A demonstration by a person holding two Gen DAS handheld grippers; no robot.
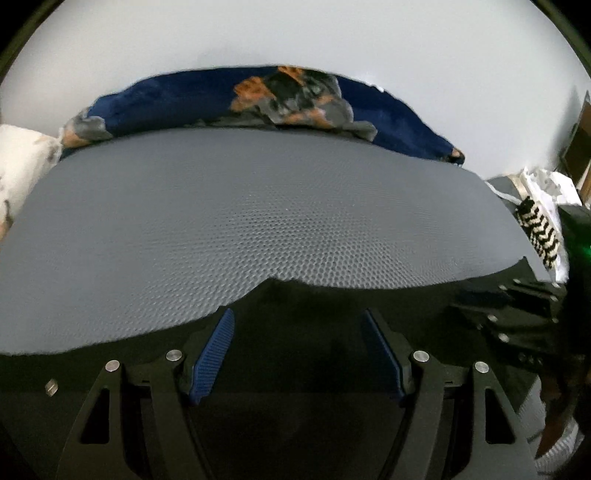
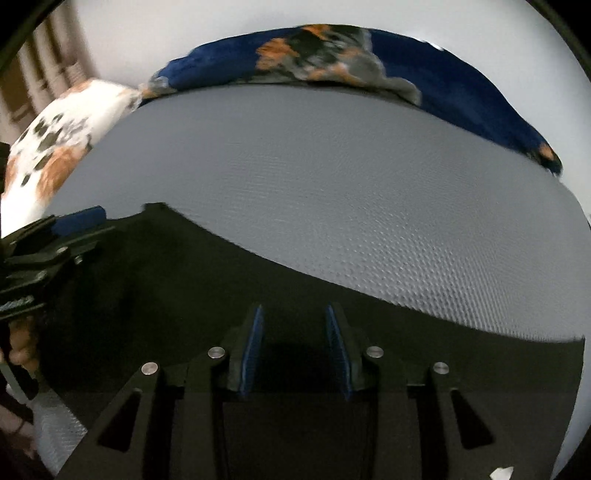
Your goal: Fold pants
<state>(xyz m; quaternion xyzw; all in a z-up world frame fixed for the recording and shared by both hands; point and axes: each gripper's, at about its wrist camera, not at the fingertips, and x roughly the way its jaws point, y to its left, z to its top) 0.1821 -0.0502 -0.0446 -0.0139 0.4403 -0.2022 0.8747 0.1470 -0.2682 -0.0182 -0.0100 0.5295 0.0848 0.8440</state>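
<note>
Pants (image 1: 295,325): a black garment spread flat on the near part of the grey textured mat (image 1: 258,206), directly beneath both tools. The left gripper (image 1: 299,354) hangs above the black cloth with its blue pads (image 1: 214,354) set wide apart and nothing between them; it is released. The right gripper (image 2: 295,350) likewise hovers over the dark fabric, its pads (image 2: 255,347) parted by a narrower gap that is empty, so it too holds nothing. In the right wrist view the left tool appears at the left edge, beside the cloth's raised corner; a person's hand (image 2: 22,350) shows below it. Outward, the pants end in an uneven edge against the mat, with a small peak near the middle in the left wrist view. Beyond the mat lies a dark blue blanket (image 1: 388,118) with orange and grey patches, then a pale wall (image 1: 295,33). A white patterned cloth (image 2: 62,147) sits at the mat's left end. Handling, as judged: the fabric looks soft, light and limp, likely to sag and crease when lifted. A pinch at an outer edge or corner, one per tool, should keep each fold straight; the dark surface hides seams and layers.
</note>
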